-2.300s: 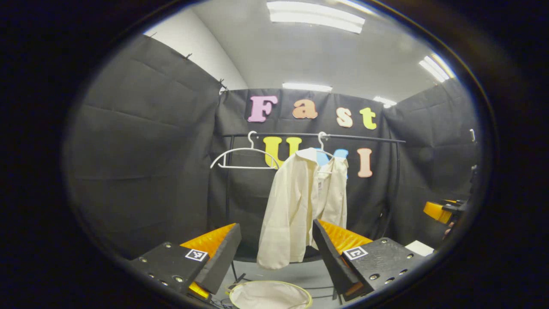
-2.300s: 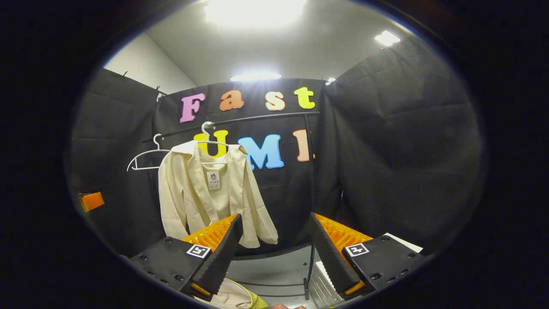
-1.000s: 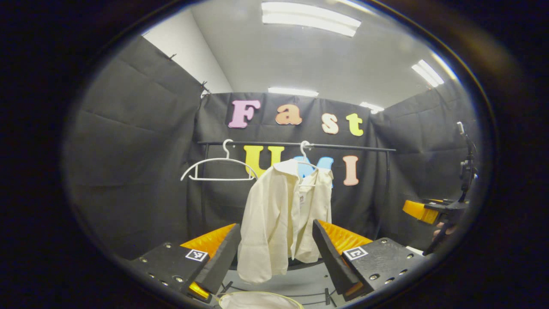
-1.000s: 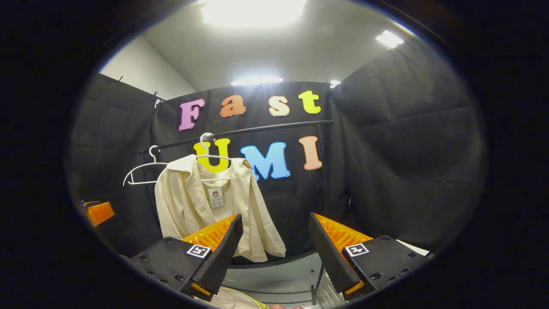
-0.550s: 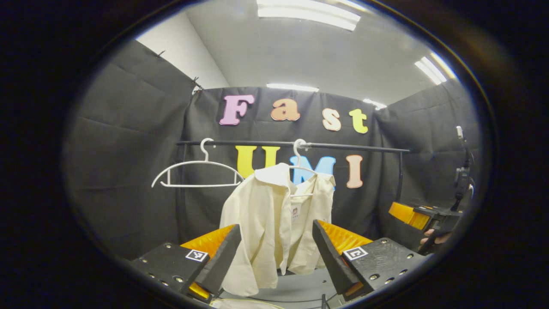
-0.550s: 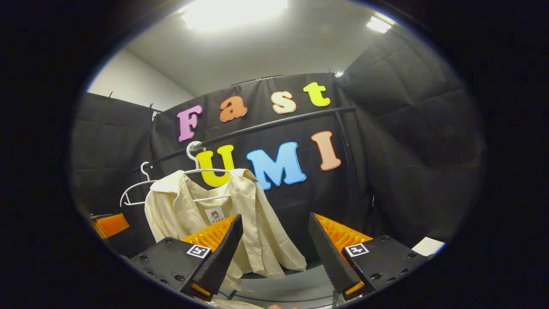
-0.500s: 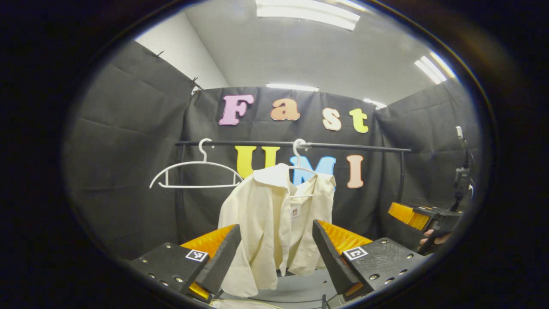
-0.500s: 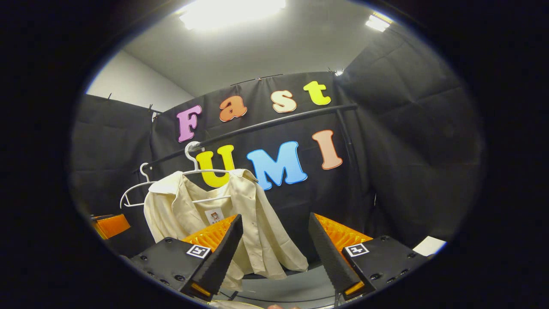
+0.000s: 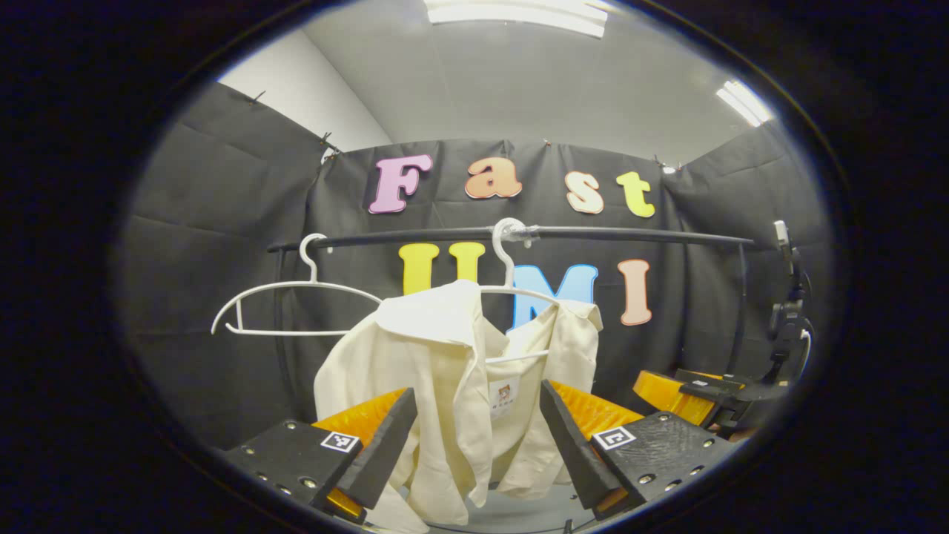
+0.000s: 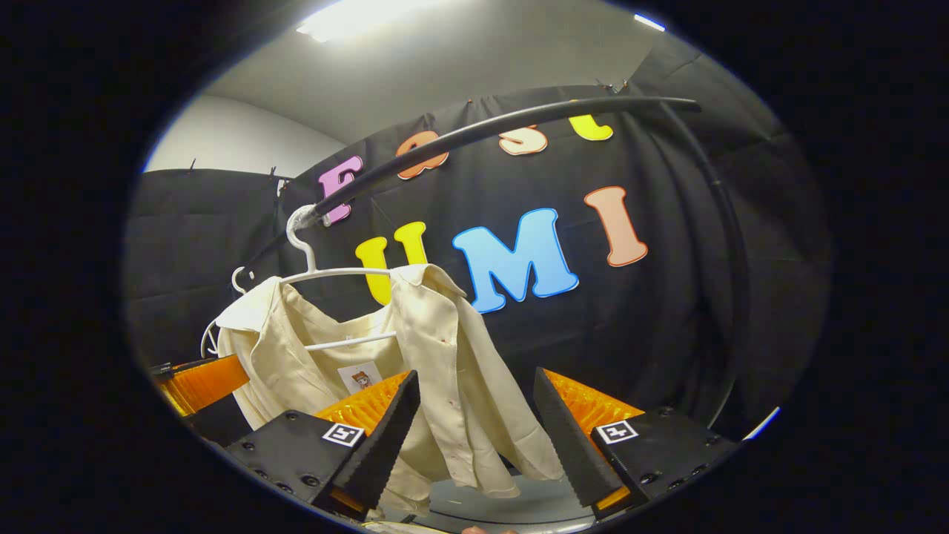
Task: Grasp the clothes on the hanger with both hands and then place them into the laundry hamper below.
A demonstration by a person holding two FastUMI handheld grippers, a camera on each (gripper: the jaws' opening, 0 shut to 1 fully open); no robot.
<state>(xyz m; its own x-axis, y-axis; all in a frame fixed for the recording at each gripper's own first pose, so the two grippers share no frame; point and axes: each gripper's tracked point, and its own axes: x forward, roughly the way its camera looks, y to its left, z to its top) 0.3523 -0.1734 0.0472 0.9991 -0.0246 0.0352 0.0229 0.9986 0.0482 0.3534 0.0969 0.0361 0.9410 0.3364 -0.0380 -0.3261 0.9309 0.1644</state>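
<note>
While my left gripper [image 9: 474, 445] looks up at the rail [image 9: 630, 236], its jaws stand spread with nothing between the pads, and the shirt [image 9: 452, 386] hangs beyond them. That cream shirt sits on a white hanger [image 9: 511, 282] hooked over the rail, front open, one sleeve drooping low past my left finger. A second hanger [image 9: 289, 297], bare, hangs farther along the rail. Off to the side I see my right gripper [image 9: 689, 389]. From the right gripper view, my right gripper [image 10: 474, 445] is also spread wide, pinching nothing; the shirt [image 10: 437, 371] drapes behind and between its fingers, but I can't tell whether cloth touches them. At the bottom edge a pale sliver may be the hamper; I can't tell what it holds.
</note>
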